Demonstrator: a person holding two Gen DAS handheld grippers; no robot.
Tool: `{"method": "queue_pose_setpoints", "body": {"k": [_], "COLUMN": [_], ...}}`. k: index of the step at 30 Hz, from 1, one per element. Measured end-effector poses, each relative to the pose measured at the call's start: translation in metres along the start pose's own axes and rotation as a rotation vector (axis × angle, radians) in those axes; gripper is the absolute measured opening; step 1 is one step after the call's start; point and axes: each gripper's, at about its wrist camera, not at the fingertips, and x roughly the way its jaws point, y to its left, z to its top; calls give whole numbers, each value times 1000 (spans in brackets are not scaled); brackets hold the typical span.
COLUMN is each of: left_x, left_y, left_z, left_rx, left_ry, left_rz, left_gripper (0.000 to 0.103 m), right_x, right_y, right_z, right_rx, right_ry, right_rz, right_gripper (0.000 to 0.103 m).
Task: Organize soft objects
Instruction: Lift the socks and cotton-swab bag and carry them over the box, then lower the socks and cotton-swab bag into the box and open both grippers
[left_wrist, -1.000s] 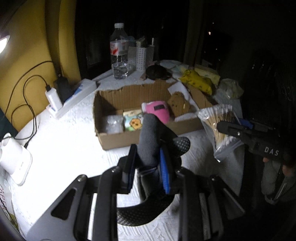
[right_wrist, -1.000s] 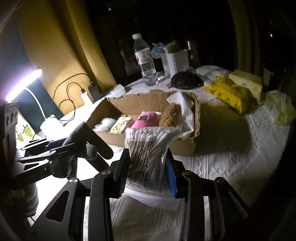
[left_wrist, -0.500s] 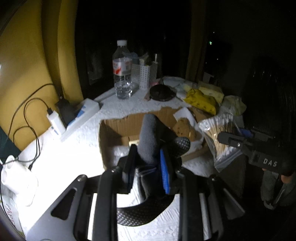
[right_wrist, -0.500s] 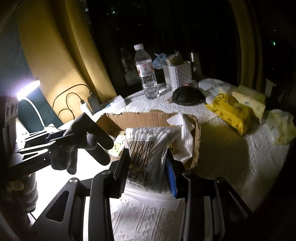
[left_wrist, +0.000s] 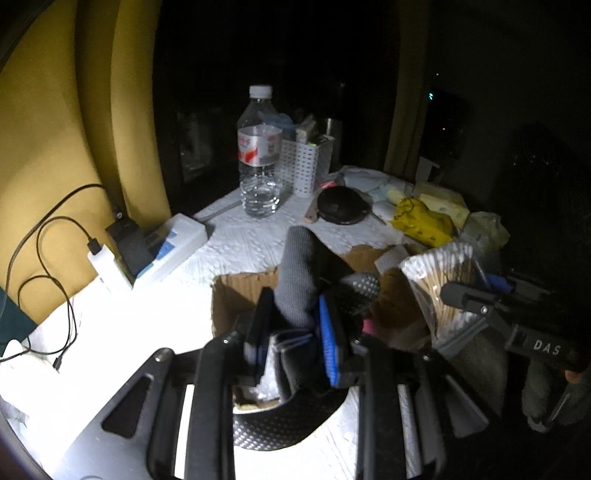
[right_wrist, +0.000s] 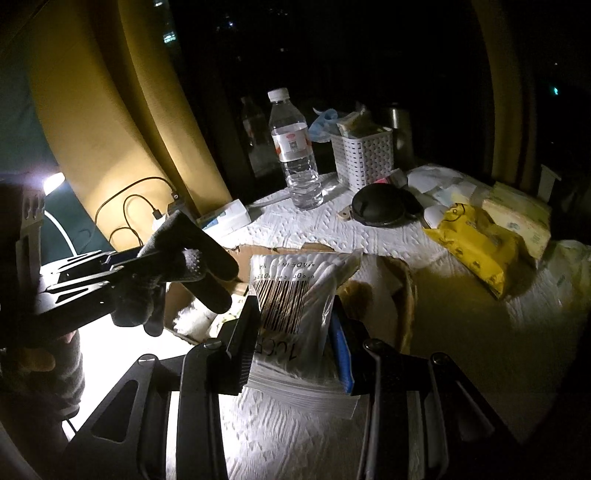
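My left gripper (left_wrist: 293, 334) is shut on a grey knit glove (left_wrist: 297, 280) with dotted fingertips, held over the near left corner of the cardboard box (left_wrist: 240, 288). The glove also shows in the right wrist view (right_wrist: 177, 266). My right gripper (right_wrist: 295, 332) is shut on a clear zip bag of cotton swabs (right_wrist: 295, 295) with a barcode, held above the box's near edge (right_wrist: 240, 254); the bag also shows in the left wrist view (left_wrist: 443, 288). The box contents are mostly hidden; something white (right_wrist: 195, 317) and a brown soft thing (right_wrist: 356, 295) show inside.
On the white cloth behind the box stand a water bottle (left_wrist: 258, 166), a white perforated basket (left_wrist: 304, 166), a black round pouch (left_wrist: 341, 205), a yellow pack (right_wrist: 476, 243) and tissue packs. A power strip with chargers and cables (left_wrist: 147, 251) lies left by the yellow wall.
Both grippers have risen and moved forward over the box with their loads. The box now sits lower in both views and its contents are largely covered.
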Motion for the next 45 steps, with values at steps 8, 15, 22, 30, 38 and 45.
{"method": "queue_pose_setpoints", "body": {"k": [8,15,22,30,38,45], "left_x": [30,54,70,65,60,49], "left_y": [14,19,21,25,29,24], "left_z": [-1,-7,-12,-8,-6,-3], "left_rx": [-42,-54,-68,-88,-98,-89], "left_ry": [23,69,123,109,106,84], "left_rz": [11,-3,-4,10,26,25], "left_gripper": [25,26,33,57,57,58], "right_x": [28,56,76,95,96,81], "right_y": [4,6,7,13,15,14], "right_z": [10,16,16,15,16,16], "right_rx": [-12,-10,-2,-3,-2,-2], "right_ry": [20,45,66,90,97,82], "right_rz": [15,22,26,31,11,-10], "right_gripper": [39,39,39,39,54,55]}}
